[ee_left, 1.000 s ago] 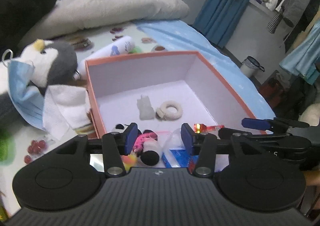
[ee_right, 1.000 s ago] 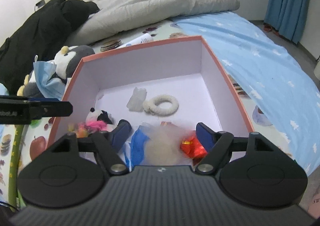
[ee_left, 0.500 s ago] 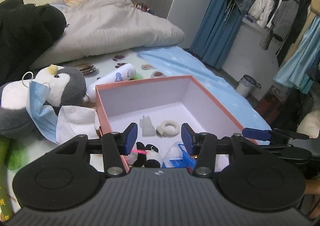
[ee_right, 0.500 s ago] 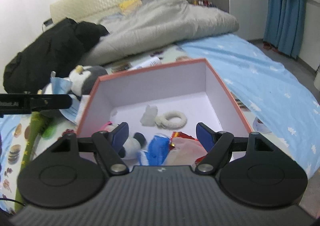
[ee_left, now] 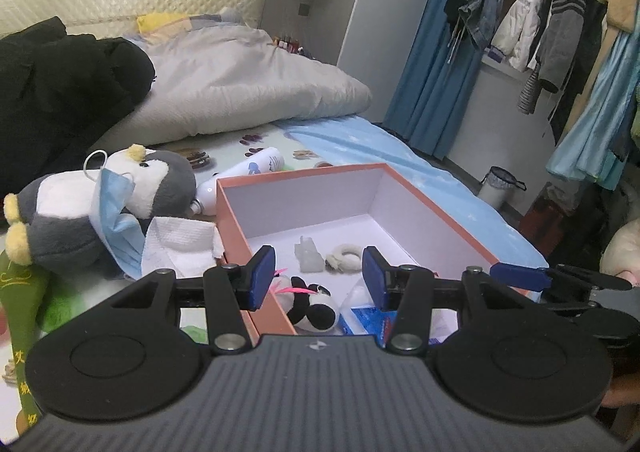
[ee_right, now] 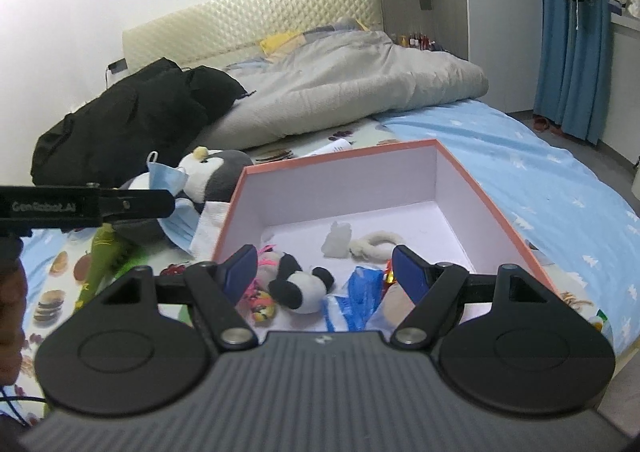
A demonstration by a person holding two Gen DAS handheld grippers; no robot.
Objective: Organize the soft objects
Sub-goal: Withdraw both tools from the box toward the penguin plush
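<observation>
The bed [ee_right: 560, 180], under a pale blue star-printed sheet with a fruit-and-burger print on its left side, carries everything. A rumpled grey quilt [ee_right: 360, 92] and a heap of black clothing [ee_right: 132, 120] are bunched toward the headboard end, probably pushed there to free the foot for sorting. Near the foot edge sits the open cardboard box with orange outside and white inside [ee_right: 496, 208], the likely collecting place for the soft things.

Just beside the box's left wall lies a grey-and-white plush penguin [ee_left: 132, 192] on its side, a light blue face mask [ee_left: 114, 212] looped over it and a white folded cloth [ee_left: 180, 240] resting against the box; these appear not yet sorted. A white spray bottle [ee_left: 244, 180] lies beyond the box's far-left corner.

Inside, at the near end, lie a small black-and-white plush panda [ee_right: 300, 284], a crumpled blue-and-clear plastic bag [ee_right: 356, 296] and a pink-tufted toy [ee_right: 264, 264]; toward the middle, a white fuzzy ring [ee_right: 378, 242] and a translucent whitish lump [ee_right: 336, 242].

The left gripper [ee_left: 316, 276] hovers over the box's near-left wall, jaws spread and empty. The right gripper [ee_right: 324, 272] hangs above the near contents, jaws spread wider, gripping nothing.
</observation>
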